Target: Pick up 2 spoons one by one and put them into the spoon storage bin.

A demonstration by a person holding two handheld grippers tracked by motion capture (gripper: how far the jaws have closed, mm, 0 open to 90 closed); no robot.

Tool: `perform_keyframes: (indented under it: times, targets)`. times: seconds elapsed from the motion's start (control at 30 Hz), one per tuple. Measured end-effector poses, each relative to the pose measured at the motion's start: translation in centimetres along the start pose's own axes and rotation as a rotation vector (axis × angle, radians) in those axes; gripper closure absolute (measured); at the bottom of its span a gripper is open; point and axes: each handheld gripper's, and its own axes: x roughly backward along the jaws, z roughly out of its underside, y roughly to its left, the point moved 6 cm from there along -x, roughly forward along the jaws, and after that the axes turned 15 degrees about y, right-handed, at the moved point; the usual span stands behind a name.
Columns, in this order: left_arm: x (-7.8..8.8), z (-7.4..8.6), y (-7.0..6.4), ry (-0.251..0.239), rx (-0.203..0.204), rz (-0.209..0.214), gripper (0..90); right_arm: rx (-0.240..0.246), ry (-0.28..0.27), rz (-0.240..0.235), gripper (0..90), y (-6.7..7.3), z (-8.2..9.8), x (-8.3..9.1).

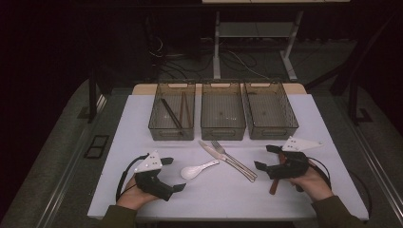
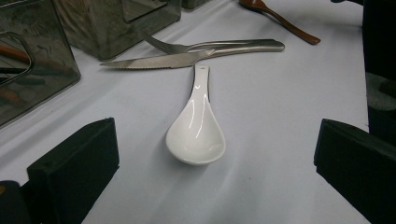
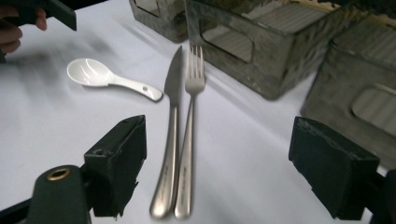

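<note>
wooden spoon (image 1: 274, 184) half hidden under open right tool (image 1: 264, 157)

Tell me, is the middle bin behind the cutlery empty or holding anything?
Empty. The high view shows the middle bin with a bare floor, while the left bin holds chopsticks.

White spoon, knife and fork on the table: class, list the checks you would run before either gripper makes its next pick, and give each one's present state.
1. Left gripper jaws open, nothing between them: ok.
2. White spoon lies in line ahead of the left gripper, apart from the jaws: ok.
3. Right gripper jaws open, pads pressing on nothing: ok.
4. Knife and fork lie apart for a single pick: not ok, handles touch side by side.
5. Middle bin free to receive: ok.
6. Brown spoon under the right hand free to lift: cannot tell.
</note>
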Motion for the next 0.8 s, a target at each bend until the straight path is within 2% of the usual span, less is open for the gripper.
perform_keyframes:
  times: [0.23, 0.43, 0.53, 0.6, 0.8]
  targets:
    - [0.1, 0.0, 0.1, -0.006, 0.002, -0.011, 0.0, -0.019, 0.006, 0.022, 18.5, -0.1, 2.2, 0.5]
    - [0.5, -0.5, 0.5, -0.022, -0.001, -0.042, 6.7, -0.047, 0.0, 0.03, 18.4, -0.3, 3.8, 1.4]
    - [0.7, -1.1, 1.0, -0.04, 0.004, -0.047, 13.6, -0.062, 0.001, 0.039, 18.4, -0.6, 4.3, 1.7]
    - [0.6, -1.6, 1.4, -0.034, 0.019, -0.066, 15.4, -0.069, -0.003, 0.045, 18.4, -0.7, 4.5, 1.8]
    - [-0.1, -3.3, 2.2, -0.023, 0.009, -0.057, 23.5, -0.081, -0.001, 0.032, 18.5, -0.6, 4.8, 1.8]
